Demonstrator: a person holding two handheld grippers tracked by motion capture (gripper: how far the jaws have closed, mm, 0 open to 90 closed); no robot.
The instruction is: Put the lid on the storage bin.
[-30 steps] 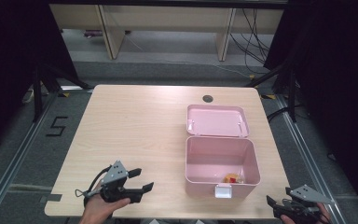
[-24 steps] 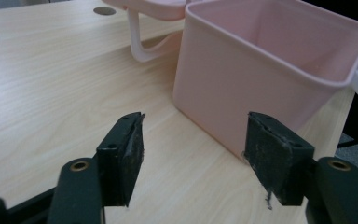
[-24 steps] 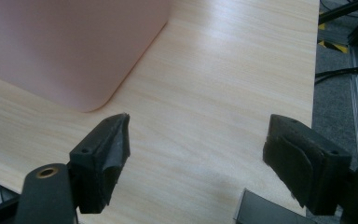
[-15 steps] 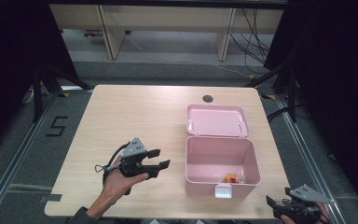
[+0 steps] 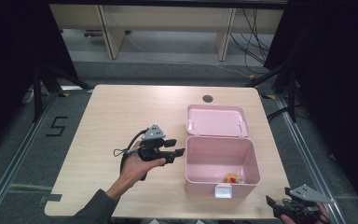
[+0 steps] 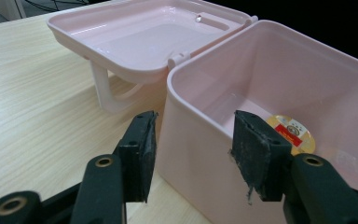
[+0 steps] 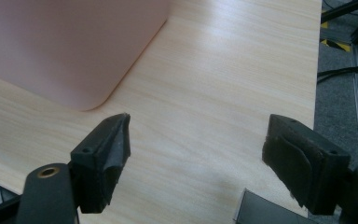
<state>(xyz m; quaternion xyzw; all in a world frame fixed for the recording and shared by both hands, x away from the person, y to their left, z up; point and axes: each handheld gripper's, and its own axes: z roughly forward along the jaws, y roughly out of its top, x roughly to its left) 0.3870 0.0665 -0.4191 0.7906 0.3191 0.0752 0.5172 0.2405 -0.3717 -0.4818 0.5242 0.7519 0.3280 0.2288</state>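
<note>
Round yellow item [image 6: 291, 132] in pink box [image 6: 279, 79], clearest from left gripper [image 6: 193, 154]

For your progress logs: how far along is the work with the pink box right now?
Done: the pink box stands open, its lid folded back, a small round item inside. In hand: the left gripper has been closing beside the box's near wall, not yet gripping. Left: the right gripper waits open at the table edge.
</note>
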